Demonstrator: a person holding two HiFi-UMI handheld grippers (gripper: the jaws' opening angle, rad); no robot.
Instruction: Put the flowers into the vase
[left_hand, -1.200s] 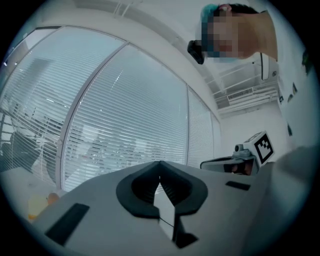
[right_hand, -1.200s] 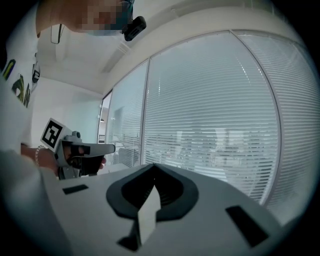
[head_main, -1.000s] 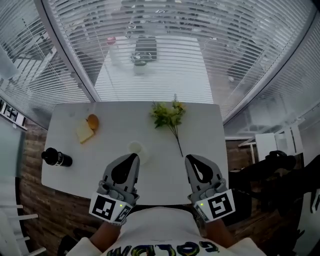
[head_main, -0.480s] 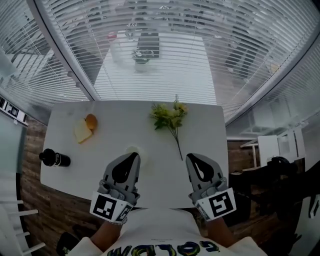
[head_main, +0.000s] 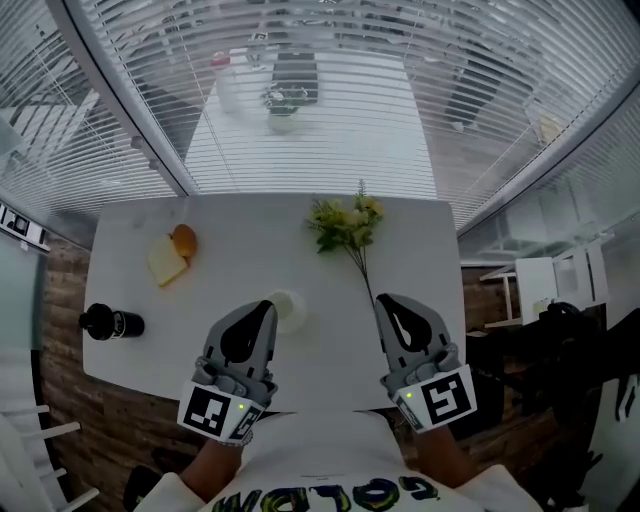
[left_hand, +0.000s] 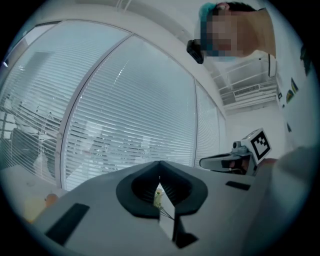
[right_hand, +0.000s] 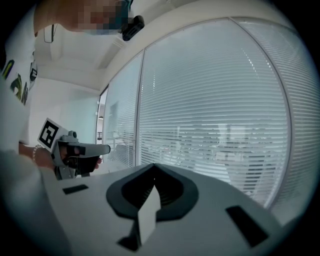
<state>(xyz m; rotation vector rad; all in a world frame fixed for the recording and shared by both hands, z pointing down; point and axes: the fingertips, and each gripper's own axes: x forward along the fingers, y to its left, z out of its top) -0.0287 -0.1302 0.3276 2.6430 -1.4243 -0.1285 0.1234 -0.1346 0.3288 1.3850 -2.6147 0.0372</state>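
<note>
Flowers (head_main: 345, 222), a small bunch of pale yellow blooms and green leaves on one thin dark stem, lie flat on the far right part of the broad white rectangular table (head_main: 250, 225). The stem end points back toward me. Both grey two-jaw grippers hover over the near edge. The left gripper (head_main: 264, 304) and the right gripper (head_main: 386, 300) each have their jaws pressed fully together with nothing between them, so neither has hold of anything. The right one's tip is just beside the stem end. A black cylindrical bottle (head_main: 110, 323) lies on its side at the left edge, well apart from the work. The vase (head_main: 288, 308), a small white round vessel seen from above, stands upright just beside the left gripper's tip. A pale slice of bread (head_main: 167, 265) with a rounded orange-brown piece (head_main: 184, 240) touching it sits far left. I judge the pick has not begun. The stem is thin and flat on the tabletop, so jaws that open too late or come in too high would skate over it or push the bunch away. The vase looks light. A careless nudge from the left gripper could topple it, and the heavy flower heads might tip it once they are inside.
</note>
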